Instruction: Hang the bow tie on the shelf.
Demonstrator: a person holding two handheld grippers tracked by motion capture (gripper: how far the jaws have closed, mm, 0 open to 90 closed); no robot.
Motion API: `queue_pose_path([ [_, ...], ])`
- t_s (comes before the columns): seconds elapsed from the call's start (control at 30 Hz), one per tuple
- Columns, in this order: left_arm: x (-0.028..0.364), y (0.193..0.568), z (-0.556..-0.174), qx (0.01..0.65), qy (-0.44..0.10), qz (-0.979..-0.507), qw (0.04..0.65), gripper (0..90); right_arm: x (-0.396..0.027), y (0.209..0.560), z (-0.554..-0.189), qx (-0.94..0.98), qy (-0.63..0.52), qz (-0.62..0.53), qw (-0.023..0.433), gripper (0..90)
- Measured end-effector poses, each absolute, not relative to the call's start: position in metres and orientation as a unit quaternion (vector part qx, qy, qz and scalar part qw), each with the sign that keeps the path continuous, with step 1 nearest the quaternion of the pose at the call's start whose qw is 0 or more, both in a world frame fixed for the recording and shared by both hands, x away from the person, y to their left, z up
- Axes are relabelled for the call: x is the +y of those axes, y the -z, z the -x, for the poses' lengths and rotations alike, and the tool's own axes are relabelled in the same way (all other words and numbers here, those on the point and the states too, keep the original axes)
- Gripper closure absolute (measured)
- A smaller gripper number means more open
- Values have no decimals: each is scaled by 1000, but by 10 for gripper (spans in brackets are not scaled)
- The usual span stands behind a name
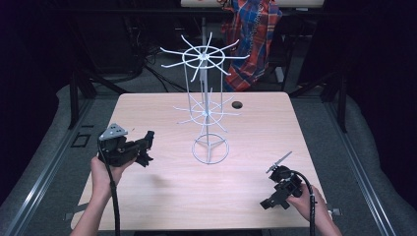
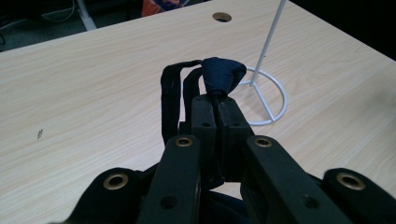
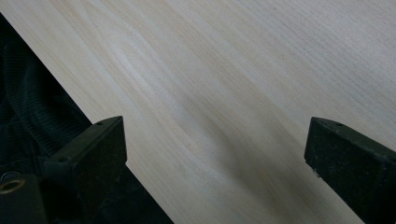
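My left gripper point(image 1: 146, 143) hovers over the left part of the wooden table point(image 1: 162, 196), pointing right. In the left gripper view its jaws point(image 2: 216, 100) are pressed together on a dark blue cloth bundle point(image 2: 223, 72), and black loops point(image 2: 170, 98) hang from it to the left. A white wire rack point(image 1: 204, 88) with two tiers of spokes stands mid-table; its base ring point(image 2: 275, 93) lies just beyond the bundle. My right gripper point(image 1: 271, 201) rests low near the table's front right. In the right gripper view its jaws point(image 3: 217, 135) stand wide apart over bare wood with nothing between them.
A round cable hole point(image 1: 237, 104) sits in the table behind the rack. A plaid cloth point(image 1: 253, 34) hangs beyond the far edge. The table's front edge point(image 3: 70, 98) runs close by my right gripper, with dark fabric below it.
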State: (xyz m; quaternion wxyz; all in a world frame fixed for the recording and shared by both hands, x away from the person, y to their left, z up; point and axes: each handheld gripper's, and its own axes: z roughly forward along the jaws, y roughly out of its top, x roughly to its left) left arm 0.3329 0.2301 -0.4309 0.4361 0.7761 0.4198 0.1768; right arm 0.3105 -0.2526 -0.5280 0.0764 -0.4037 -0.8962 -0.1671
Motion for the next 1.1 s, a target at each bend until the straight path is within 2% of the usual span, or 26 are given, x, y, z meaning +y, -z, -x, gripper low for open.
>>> queue_pose_path([
  [1.1,194,402,-333,375,-185,-771,480,874,-252,528,-309,-897,166,404,71,56],
])
